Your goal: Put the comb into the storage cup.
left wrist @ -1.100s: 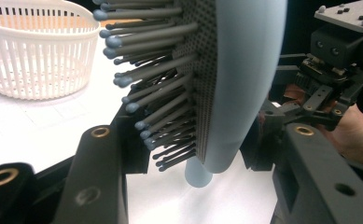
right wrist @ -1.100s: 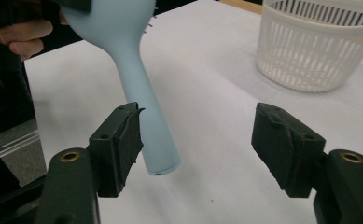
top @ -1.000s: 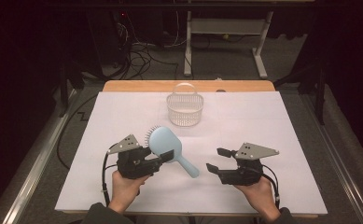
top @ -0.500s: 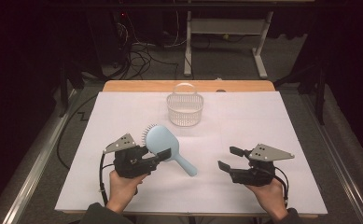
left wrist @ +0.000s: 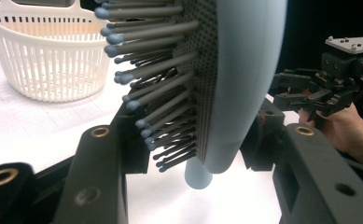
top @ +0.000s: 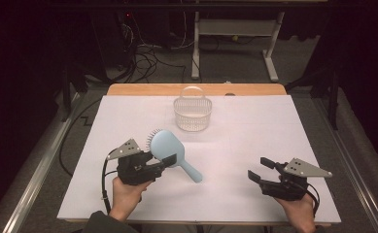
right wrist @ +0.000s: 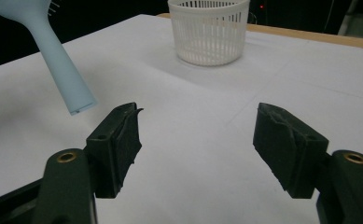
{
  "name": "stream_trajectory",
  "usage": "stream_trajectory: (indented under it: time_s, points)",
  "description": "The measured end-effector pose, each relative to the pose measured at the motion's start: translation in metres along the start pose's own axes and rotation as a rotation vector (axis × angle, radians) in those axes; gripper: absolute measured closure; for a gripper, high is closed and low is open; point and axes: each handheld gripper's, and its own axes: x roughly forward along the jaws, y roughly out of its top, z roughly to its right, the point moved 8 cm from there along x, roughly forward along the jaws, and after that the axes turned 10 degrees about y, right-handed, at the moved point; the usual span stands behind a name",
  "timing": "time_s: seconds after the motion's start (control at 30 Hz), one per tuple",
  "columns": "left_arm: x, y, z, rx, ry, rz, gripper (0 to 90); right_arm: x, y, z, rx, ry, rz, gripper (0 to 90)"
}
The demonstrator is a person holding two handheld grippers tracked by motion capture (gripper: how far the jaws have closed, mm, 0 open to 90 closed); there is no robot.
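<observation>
One white-covered desk [top: 245, 145] carries one white basket [top: 192, 112] near its far edge. One light blue hairbrush [top: 169, 150] is above the desk, gripped at its head by the jaws of the left gripper [top: 163, 162]. The right gripper [top: 258, 171] has its jaws wide apart, with nothing between them.

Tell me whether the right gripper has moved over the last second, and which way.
Yes. In the high view the right gripper has drawn back toward the person and out to the right, farther from the white basket, which has stayed put. Its jaws stand open.
</observation>
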Motion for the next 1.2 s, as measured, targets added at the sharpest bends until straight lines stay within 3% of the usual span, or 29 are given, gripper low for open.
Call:
stream_trajectory:
  time_s: [0.47,0.7,0.9,1.2]
  points:
    - [-0.004,0.002,-0.01,-0.015,0.028,0.004,50.7,-0.029,-0.018,0.031,0.057,-0.1,0.046,30.7]
    - [-0.012,0.002,-0.012,-0.011,0.056,0.016,50.7,-0.032,-0.027,0.035,0.058,-0.114,0.016,29.9]
    - [-0.016,0.007,-0.02,-0.017,0.075,0.026,50.6,-0.028,-0.03,0.036,0.072,-0.1,0.0,28.9]
    - [-0.015,0.022,-0.025,0.024,0.108,0.005,50.6,-0.027,-0.03,0.039,0.08,-0.112,0.012,27.8]
